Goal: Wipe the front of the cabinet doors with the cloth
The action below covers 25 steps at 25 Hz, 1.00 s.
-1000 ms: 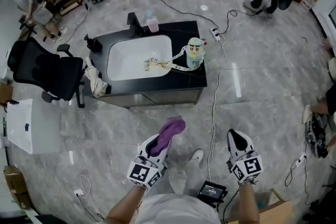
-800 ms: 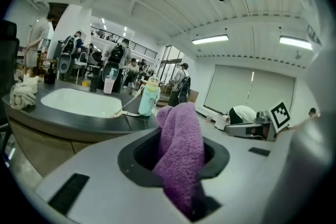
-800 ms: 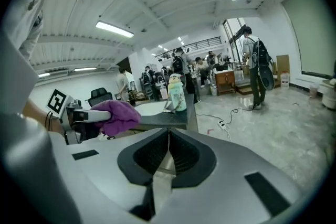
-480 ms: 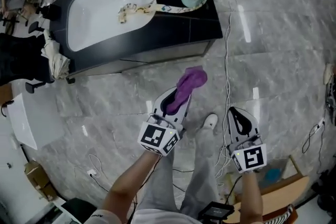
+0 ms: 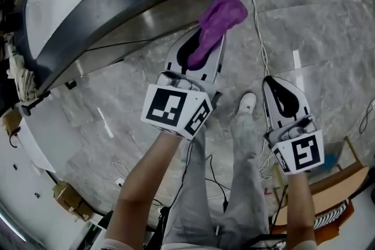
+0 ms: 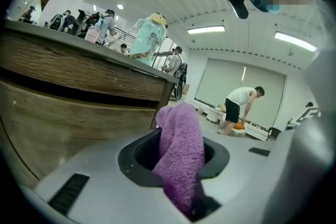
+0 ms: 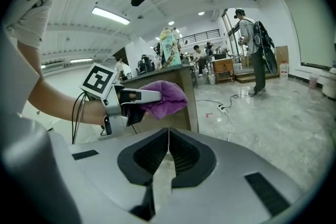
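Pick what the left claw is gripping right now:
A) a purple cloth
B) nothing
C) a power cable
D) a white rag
A: the left claw is shut on the purple cloth, whose loose end bunches up past the claw tips toward the wooden cabinet front.

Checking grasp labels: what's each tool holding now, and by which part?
Left tool pinches the purple cloth by one end; the rest bunches past its tips. Right tool is shut on nothing.

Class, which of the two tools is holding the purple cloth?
The left tool: its jaws clamp the purple cloth. The right tool is shut, with nothing between its jaws.
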Each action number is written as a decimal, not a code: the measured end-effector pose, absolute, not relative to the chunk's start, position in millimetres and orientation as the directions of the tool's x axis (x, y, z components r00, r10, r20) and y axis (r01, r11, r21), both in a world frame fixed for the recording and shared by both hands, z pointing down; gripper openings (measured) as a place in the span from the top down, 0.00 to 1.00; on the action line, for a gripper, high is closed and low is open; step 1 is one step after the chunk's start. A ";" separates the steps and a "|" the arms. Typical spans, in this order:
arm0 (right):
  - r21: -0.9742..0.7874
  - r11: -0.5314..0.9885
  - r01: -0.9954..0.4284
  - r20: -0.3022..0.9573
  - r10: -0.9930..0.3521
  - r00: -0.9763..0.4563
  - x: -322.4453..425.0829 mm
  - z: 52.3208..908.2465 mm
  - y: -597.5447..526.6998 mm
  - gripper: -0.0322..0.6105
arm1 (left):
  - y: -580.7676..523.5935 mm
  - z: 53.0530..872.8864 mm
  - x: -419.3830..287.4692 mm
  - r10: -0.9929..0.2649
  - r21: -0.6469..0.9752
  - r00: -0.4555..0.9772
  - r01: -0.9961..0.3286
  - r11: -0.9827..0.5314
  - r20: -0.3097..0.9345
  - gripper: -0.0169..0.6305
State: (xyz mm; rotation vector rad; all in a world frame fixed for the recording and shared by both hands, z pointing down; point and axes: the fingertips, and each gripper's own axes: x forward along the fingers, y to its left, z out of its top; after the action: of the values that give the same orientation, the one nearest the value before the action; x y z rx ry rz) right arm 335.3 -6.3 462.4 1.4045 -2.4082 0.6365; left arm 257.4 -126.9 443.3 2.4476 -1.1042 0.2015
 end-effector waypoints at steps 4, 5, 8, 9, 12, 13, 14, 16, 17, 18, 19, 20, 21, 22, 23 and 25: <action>-0.237 0.447 -0.863 0.471 -0.724 -0.504 338.0 465.6 1.6 0.91 | -140.5 453.0 273.7 -0.668 0.312 0.667 -0.745 -0.590 0.329 0.82; -0.231 0.453 -0.861 0.478 -0.718 -0.506 339.1 465.8 3.6 0.91 | -143.5 452.6 273.9 -0.673 0.305 0.662 -0.750 -0.587 0.331 0.82; -0.224 0.454 -0.862 0.493 -0.711 -0.502 339.8 465.4 8.4 0.91 | -149.4 452.9 263.2 -0.685 0.296 0.645 -0.765 -0.573 0.339 0.82; -0.224 0.449 -0.865 0.496 -0.711 -0.498 339.0 465.3 9.0 0.91 | -151.3 454.0 256.4 -0.689 0.296 0.637 -0.770 -0.565 0.344 0.82; -0.217 0.441 -0.871 0.503 -0.714 -0.487 331.4 464.6 8.4 0.91 | -157.6 455.1 231.6 -0.707 0.310 0.615 -0.787 -0.533 0.348 0.82; -0.215 0.441 -0.871 0.505 -0.713 -0.486 325.9 464.7 8.0 0.91 | -159.4 454.6 222.2 -0.713 0.315 0.610 -0.791 -0.524 0.346 0.82; -0.216 0.441 -0.871 0.507 -0.712 -0.486 318.7 465.0 7.6 0.91 | -160.9 453.9 212.1 -0.718 0.317 0.604 -0.795 -0.517 0.345 0.82; -0.223 0.443 -0.869 0.509 -0.707 -0.491 300.2 465.0 6.4 0.91 | -163.2 452.5 191.0 -0.726 0.315 0.596 -0.801 -0.510 0.343 0.82; -0.227 0.446 -0.866 0.508 -0.704 -0.496 289.5 464.3 5.7 0.91 | -163.5 452.0 180.2 -0.728 0.314 0.594 -0.803 -0.507 0.343 0.82; -0.228 0.453 -0.862 0.506 -0.701 -0.502 277.9 463.5 4.9 0.91 | -163.3 452.0 168.8 -0.730 0.314 0.590 -0.805 -0.503 0.344 0.82; -0.227 0.462 -0.857 0.504 -0.697 -0.510 265.3 462.7 3.5 0.91 | -162.7 452.7 156.3 -0.733 0.314 0.585 -0.809 -0.497 0.348 0.82; -0.226 0.472 -0.852 0.501 -0.694 -0.517 251.5 462.1 1.4 0.91 | -162.1 454.0 142.4 -0.735 0.312 0.579 -0.813 -0.491 0.353 0.82; -0.227 0.479 -0.848 0.497 -0.691 -0.524 237.2 461.5 -1.4 0.91 | -161.9 455.7 127.5 -0.738 0.309 0.571 -0.819 -0.484 0.360 0.82; -0.230 0.485 -0.844 0.492 -0.690 -0.530 223.1 460.7 -4.5 0.91 | -161.8 457.7 112.4 -0.741 0.306 0.563 -0.825 -0.475 0.366 0.82; -0.233 0.490 -0.840 0.487 -0.689 -0.537 210.4 459.5 -7.7 0.91 | -161.6 459.5 97.7 -0.746 0.304 0.553 -0.831 -0.465 0.371 0.82; -0.236 0.503 -0.832 0.480 -0.684 -0.549 189.5 456.7 -13.4 0.91 | -161.2 462.0 70.9 -0.759 0.301 0.532 -0.845 -0.442 0.377 0.82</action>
State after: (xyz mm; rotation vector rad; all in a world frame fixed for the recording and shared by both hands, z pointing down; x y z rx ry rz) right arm 189.5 -13.4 456.7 1.2685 -2.4251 0.6404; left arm 70.9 -161.2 462.0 2.3212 -1.3059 0.2569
